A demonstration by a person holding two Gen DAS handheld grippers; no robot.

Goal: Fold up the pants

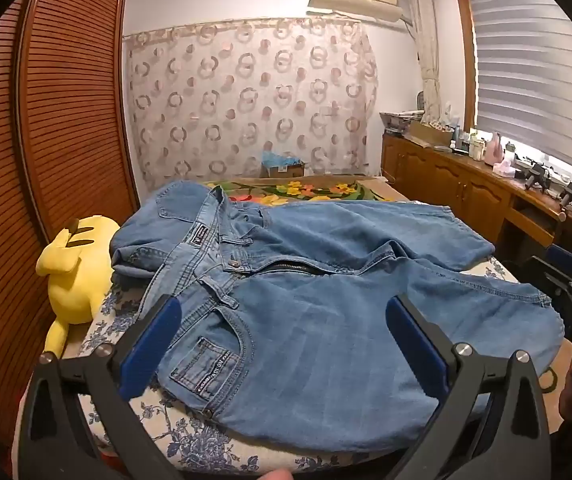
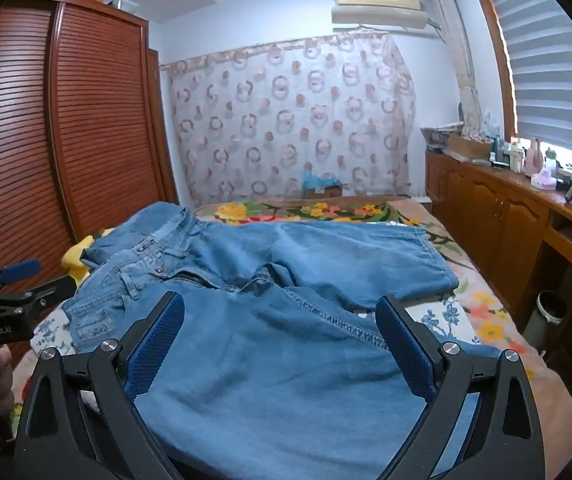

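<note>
Here both the left gripper (image 1: 282, 344) and right gripper (image 2: 280, 348) hover spread wide, seemingly just above the jeans (image 1: 326, 320).

Soft daylight through right-side blinds (image 1: 534, 60); sharp centre, fisheye-bent dark edges.

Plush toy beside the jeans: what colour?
Yellow; the plush toy shows best in the left wrist view.

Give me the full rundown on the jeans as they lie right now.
The jeans are light blue denim, lying front up and unfolded on the floral bed. Waistband toward the yellow plush toy, button done, zipper partly open, legs spread apart rightward, cloth rumpled at the crotch. Both tools hover open; neither visibly grips them.
</note>
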